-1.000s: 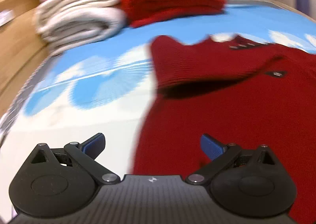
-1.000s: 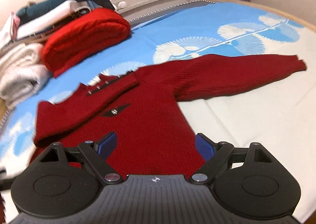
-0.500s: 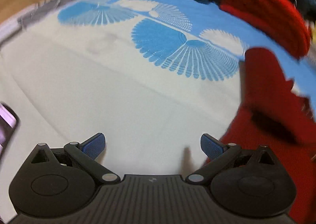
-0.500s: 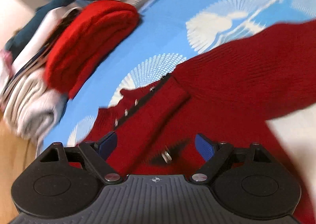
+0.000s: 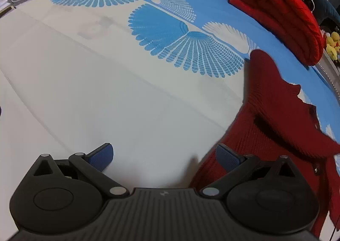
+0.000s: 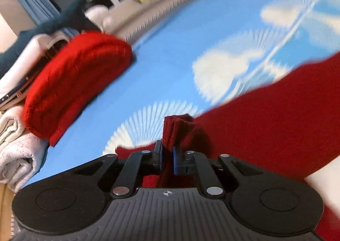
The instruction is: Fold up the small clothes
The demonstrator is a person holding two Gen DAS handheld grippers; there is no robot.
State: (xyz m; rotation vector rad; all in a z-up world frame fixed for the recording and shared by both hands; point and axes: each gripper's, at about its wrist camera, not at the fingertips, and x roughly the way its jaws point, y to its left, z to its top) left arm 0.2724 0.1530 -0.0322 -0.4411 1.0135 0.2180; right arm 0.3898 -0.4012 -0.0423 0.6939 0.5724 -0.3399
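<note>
Dark red knit sweater (image 5: 274,113) on a blue-and-white fan-patterned sheet (image 5: 187,49).

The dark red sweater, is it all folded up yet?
Not yet. The dark red sweater has one sleeve stretched out on the bed, and the right gripper pinches a bunch of it.

Ribbed knit sweater (image 5: 274,126), matt

Your right gripper (image 6: 167,153) has just closed: its blue pads (image 6: 174,161) pinch a bunched fold of the sweater (image 6: 265,122), which sticks up between the jaws, and it points down at a slant over the sweater's upper part. Your left gripper (image 5: 164,156) has its jaws spread wide with nothing between them; it tilts steeply down, its right finger (image 5: 227,157) at the sweater's edge, its left finger (image 5: 102,156) well clear of the sweater
</note>
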